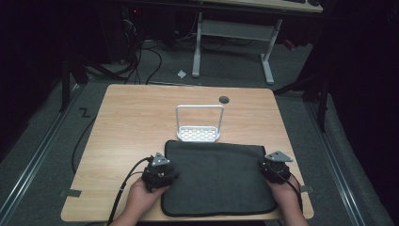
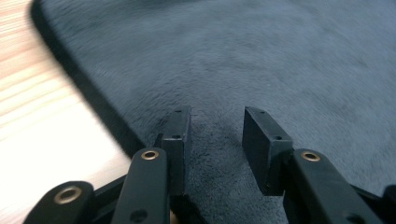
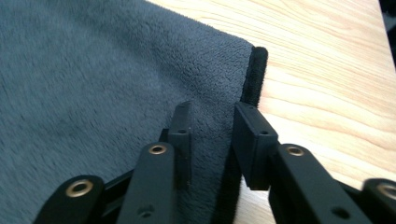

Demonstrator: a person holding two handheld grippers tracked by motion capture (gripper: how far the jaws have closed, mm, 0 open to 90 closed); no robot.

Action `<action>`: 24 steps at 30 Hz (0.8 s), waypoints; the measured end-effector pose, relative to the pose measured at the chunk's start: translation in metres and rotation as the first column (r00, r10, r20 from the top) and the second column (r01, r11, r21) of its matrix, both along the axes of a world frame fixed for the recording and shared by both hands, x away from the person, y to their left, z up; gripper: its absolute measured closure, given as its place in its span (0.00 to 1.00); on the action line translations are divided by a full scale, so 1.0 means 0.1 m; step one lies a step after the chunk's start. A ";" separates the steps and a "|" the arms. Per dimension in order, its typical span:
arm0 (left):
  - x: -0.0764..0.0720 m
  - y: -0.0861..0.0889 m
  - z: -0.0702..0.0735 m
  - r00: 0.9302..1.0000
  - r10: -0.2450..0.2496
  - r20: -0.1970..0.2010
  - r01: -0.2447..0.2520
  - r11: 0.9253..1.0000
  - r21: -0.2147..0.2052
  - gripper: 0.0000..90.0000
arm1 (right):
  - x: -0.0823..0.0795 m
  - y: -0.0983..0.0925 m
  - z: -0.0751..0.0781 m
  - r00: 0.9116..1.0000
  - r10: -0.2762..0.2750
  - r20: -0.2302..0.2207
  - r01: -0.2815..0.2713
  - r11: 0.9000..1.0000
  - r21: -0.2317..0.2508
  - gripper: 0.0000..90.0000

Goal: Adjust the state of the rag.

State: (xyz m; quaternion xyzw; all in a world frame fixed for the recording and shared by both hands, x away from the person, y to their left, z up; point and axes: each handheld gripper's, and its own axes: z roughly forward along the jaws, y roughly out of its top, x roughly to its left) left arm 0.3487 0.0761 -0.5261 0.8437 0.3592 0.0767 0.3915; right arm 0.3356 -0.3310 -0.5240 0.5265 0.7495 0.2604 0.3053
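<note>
A dark grey plush cloth (image 1: 219, 176) lies flat on the near half of the wooden table (image 1: 136, 117). My left gripper (image 1: 168, 175) is at the cloth's left edge. In the left gripper view it (image 2: 217, 123) hovers low over the cloth (image 2: 233, 60) with its jaws apart and nothing pinched between them. My right gripper (image 1: 267, 169) is at the cloth's right edge. In the right gripper view it (image 3: 212, 116) straddles the thick hem near the corner of the cloth (image 3: 93, 70), jaws apart, pads not pressing on the hem.
A silver metal stand (image 1: 199, 123) with a wire loop and a perforated base sits just behind the cloth's far edge. A round cable hole (image 1: 224, 99) is near the table's back edge. Bare wood stretches left and behind. A hand holds each gripper.
</note>
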 end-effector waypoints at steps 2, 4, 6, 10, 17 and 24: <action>0.05 -0.04 0.02 1.000 0.014 0.024 -0.014 1.000 0.008 0.69 | 0.00 0.01 0.03 1.000 0.013 0.025 -0.014 1.000 0.022 0.76; 0.16 -0.05 0.03 0.998 0.048 0.048 -0.048 0.999 0.007 0.67 | 0.06 0.06 0.05 0.999 0.026 0.041 -0.027 0.999 0.027 0.75; 0.27 -0.06 0.02 0.997 0.067 0.033 -0.067 0.998 0.013 0.66 | 0.16 0.10 0.05 0.999 0.035 0.034 -0.035 0.999 0.015 0.75; 0.24 -0.08 0.00 0.999 0.044 0.002 -0.044 0.999 0.012 0.69 | 0.17 0.09 -0.02 1.000 0.023 -0.012 -0.023 1.000 0.019 0.76; 0.02 -0.16 0.02 0.999 -0.035 -0.012 0.035 0.999 0.019 0.69 | -0.20 0.00 0.02 0.999 0.021 -0.047 -0.020 0.999 0.026 0.72; 0.05 -0.12 0.01 0.999 -0.037 -0.016 0.037 0.999 0.011 0.68 | 0.05 -0.25 0.26 0.996 -0.086 0.035 0.078 0.982 0.172 0.60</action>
